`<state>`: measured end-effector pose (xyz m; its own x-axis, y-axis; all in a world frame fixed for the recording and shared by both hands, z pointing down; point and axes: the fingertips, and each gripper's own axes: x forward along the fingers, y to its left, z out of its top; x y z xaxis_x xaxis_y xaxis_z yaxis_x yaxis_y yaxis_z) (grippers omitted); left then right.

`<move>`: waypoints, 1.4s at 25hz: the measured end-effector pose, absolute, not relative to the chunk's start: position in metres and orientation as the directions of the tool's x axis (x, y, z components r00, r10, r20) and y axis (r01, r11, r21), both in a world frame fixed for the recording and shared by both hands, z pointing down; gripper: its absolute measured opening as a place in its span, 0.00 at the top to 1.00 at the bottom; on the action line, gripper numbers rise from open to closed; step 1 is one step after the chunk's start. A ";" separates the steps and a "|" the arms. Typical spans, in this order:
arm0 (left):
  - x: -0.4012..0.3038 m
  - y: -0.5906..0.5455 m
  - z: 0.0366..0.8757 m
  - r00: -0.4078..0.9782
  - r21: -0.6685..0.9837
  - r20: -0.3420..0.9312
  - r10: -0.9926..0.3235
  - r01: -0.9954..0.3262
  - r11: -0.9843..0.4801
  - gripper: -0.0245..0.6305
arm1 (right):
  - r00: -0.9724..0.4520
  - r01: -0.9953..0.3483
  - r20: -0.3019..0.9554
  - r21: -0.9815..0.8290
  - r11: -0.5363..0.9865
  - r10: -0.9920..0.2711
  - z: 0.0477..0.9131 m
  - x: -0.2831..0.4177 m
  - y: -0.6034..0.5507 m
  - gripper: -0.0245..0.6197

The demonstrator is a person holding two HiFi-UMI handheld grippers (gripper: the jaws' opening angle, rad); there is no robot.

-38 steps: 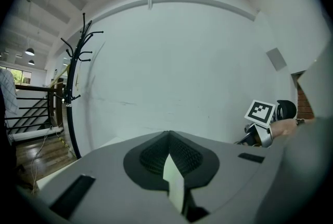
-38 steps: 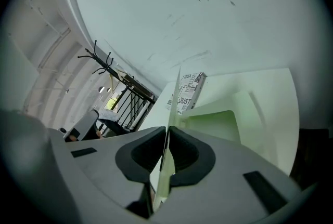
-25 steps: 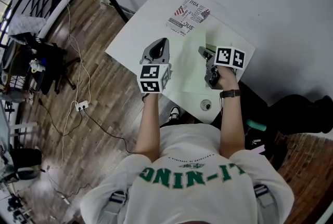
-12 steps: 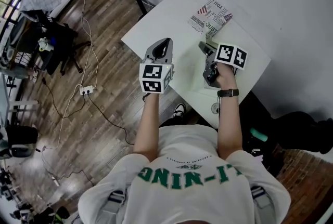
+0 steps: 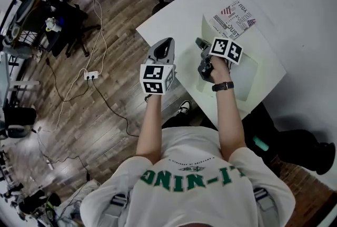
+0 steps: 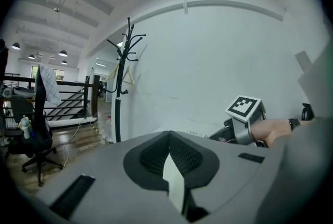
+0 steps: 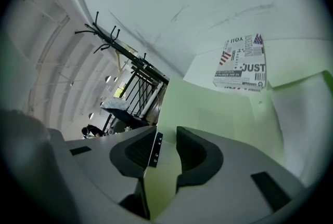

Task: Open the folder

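The right tongs (image 7: pixel 166 133) are opening with the green folder's (image 7: pixel 218 106) lifted cover between them at the frame's centre, above the white tabletop (image 5: pixel 171 20), while the left tongs (image 6: pixel 169 134) are pressed together and empty.

Matt pale-green folder (image 5: pixel 247 76), smooth white table (image 5: pixel 174 20), wood-grain plank floor (image 5: pixel 105 115)

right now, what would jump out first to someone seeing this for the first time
The pale green folder on the white table draws the eye first, with its raised cover running between the opening jaws of the right gripper. Beyond it, at the table's far corner, lies a printed booklet with flag graphics. The left gripper hovers shut and empty near the table's left edge.
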<state>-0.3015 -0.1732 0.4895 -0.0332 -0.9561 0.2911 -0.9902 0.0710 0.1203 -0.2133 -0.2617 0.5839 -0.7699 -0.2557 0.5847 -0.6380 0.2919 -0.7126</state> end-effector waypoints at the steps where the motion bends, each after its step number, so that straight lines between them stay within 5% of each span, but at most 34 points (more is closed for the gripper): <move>1: -0.306 -0.172 0.495 -0.043 0.120 0.303 -0.952 -0.989 0.082 0.94 | -0.767 -0.641 0.588 -0.719 0.270 -0.256 0.591 -0.221 -0.262 0.77; 13: -0.360 -0.142 0.534 -0.143 0.162 0.371 -0.918 -0.963 0.215 0.94 | -0.630 -0.775 0.741 -0.581 0.249 -0.233 0.690 -0.300 -0.246 0.70; 29: -0.371 -0.095 0.572 -0.200 0.193 0.444 -0.873 -0.930 0.312 0.94 | -0.359 -0.860 0.911 -0.237 0.452 -0.204 0.768 -0.323 -0.219 0.65; 31: -0.374 -0.090 0.576 -0.209 0.195 0.449 -0.869 -0.926 0.324 0.94 | -0.344 -0.876 0.916 -0.235 0.421 -0.205 0.775 -0.317 -0.221 0.94; 35: -0.380 -0.084 0.578 -0.219 0.201 0.452 -0.865 -0.919 0.338 0.94 | -0.392 -0.857 0.900 -0.283 0.430 -0.190 0.774 -0.316 -0.225 0.94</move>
<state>-0.3804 -0.0837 0.5778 -0.2189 -0.8648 0.4519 -0.9194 0.3379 0.2012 -0.3161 -0.2248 0.7740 -0.3921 -0.1901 0.9001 -0.8573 0.4303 -0.2826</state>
